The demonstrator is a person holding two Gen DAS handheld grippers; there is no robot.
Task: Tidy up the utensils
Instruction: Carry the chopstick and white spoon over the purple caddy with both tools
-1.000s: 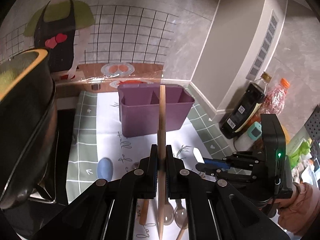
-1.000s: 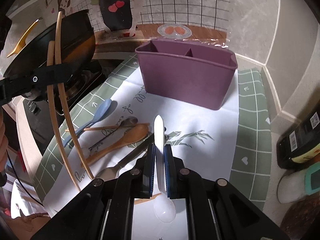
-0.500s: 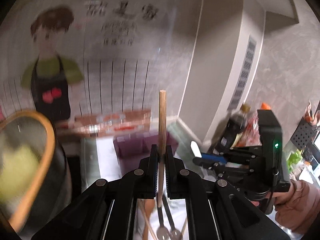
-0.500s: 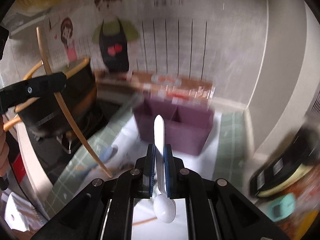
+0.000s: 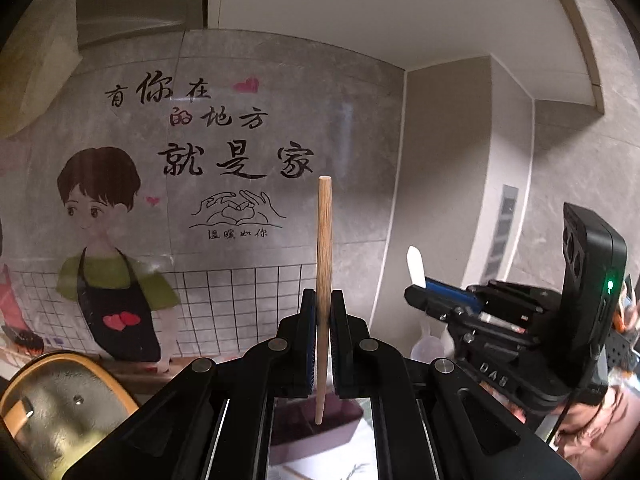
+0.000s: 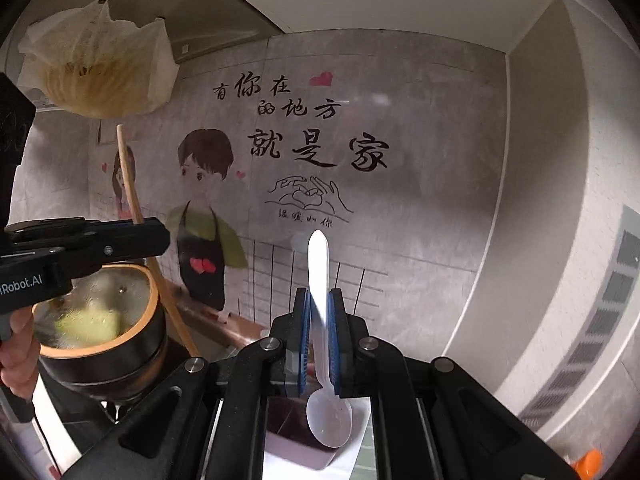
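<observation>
Grey tiled wall [image 5: 360,128] fills the background of both views, carrying a cartoon sticker [image 5: 108,248] of a figure in a dark apron with black lettering and a pair of heart-shaped hands beside it.

Against that wall, the left gripper [image 5: 323,312] is clamped on a wooden chopstick [image 5: 323,264]: a plain, pale, round stick, standing nearly upright between the pads, its blunt top rising level with the drawn hands on the sticker and its thinner end hanging below the jaws. In the right wrist view the same chopstick [image 6: 138,208] leans across the sticker's left edge.

The right gripper [image 6: 319,320] is clamped on a white plastic spoon [image 6: 320,344]. The spoon is slim and slightly see-through, its flat, rounded handle tip pointing up toward the sticker and its oval bowl hanging below the jaws. From the left wrist view only the spoon's white handle tip [image 5: 415,266] shows above the blue pads of that gripper, to the right of the sticker.

Below the sticker, under both grippers, lies a purple box [image 6: 296,436], seen only in part; the spoon's bowl hangs over it. Left of the box and below the sticker sits a black pot [image 6: 96,332] with an orange rim and a glass lid. A hand [image 6: 18,352] holds the left gripper's handle near the pot.
</observation>
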